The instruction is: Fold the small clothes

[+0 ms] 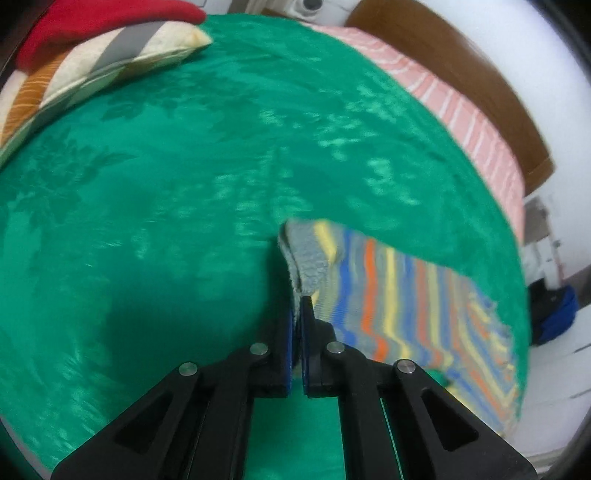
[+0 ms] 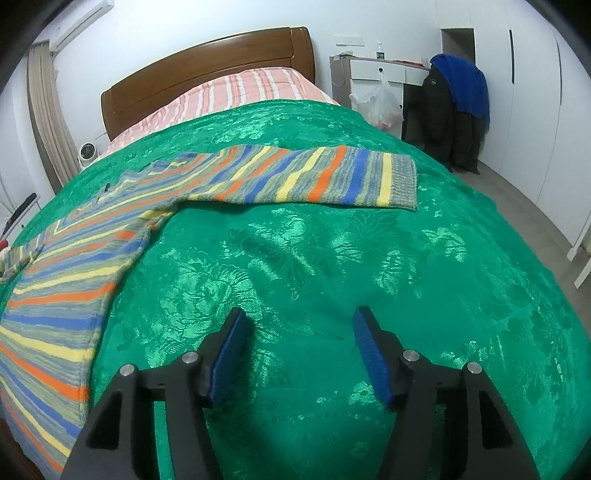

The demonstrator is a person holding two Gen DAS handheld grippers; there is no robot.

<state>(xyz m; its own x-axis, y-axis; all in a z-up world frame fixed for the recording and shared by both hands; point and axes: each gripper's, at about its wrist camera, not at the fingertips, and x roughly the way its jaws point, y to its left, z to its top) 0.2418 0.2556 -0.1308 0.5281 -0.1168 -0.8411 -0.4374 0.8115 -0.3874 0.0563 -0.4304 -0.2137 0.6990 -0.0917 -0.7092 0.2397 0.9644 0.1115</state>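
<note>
A striped knit sweater (image 2: 66,280) in blue, orange, yellow and grey lies on the green bedspread (image 2: 314,258). In the right wrist view its body is at the left and one sleeve (image 2: 314,177) stretches right, flat, ending in a grey cuff. My right gripper (image 2: 301,325) is open and empty above bare bedspread, below that sleeve. In the left wrist view my left gripper (image 1: 298,302) is shut on the grey cuff (image 1: 306,254) of the other sleeve (image 1: 406,306), which trails away to the right, lifted a little.
Striped pillow (image 1: 92,66) with a red cushion (image 1: 99,22) at the far left of the bed. Pink striped sheet (image 2: 229,92) and wooden headboard (image 2: 207,66) beyond the bedspread. A chair with dark and blue jackets (image 2: 454,107) and a white cabinet stand right of the bed.
</note>
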